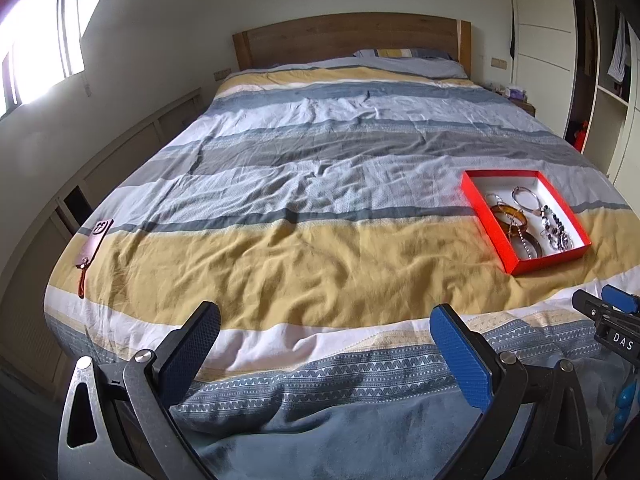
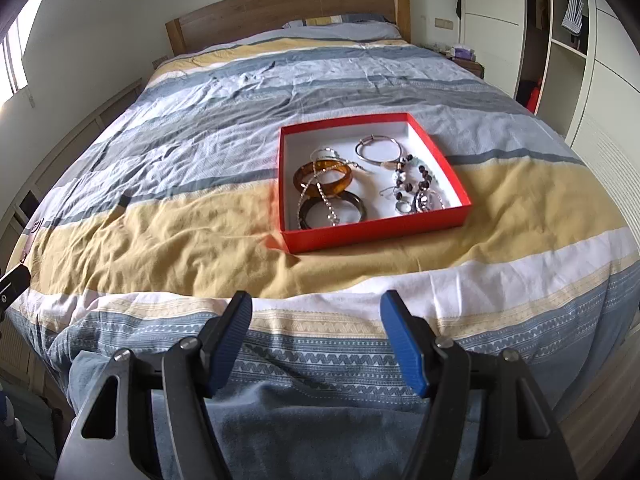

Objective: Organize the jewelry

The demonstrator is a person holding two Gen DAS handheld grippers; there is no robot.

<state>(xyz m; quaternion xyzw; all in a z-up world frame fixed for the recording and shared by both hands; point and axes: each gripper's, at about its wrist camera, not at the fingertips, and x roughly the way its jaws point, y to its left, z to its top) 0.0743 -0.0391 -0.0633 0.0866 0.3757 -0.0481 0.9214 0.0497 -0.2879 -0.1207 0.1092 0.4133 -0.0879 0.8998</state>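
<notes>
Jewelry (image 2: 340, 184) sits jumbled in a red box (image 2: 376, 236) on the bed's yellow stripe (image 2: 160, 240), straight ahead of the right gripper (image 2: 316, 344), the nearer one; the left gripper (image 1: 324, 352) lies off to the box's left. Both stand open, empty.

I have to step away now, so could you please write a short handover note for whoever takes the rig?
Left tongs: open, empty, over the foot of the bed.
Right tongs: open, empty, aimed at the red box.
The box sits on the yellow stripe, holding the tangled jewelry: amber bangle, dark bangle, silver bangle, beads, chain.
Done: nothing visible.
Left: all the sorting.
</notes>
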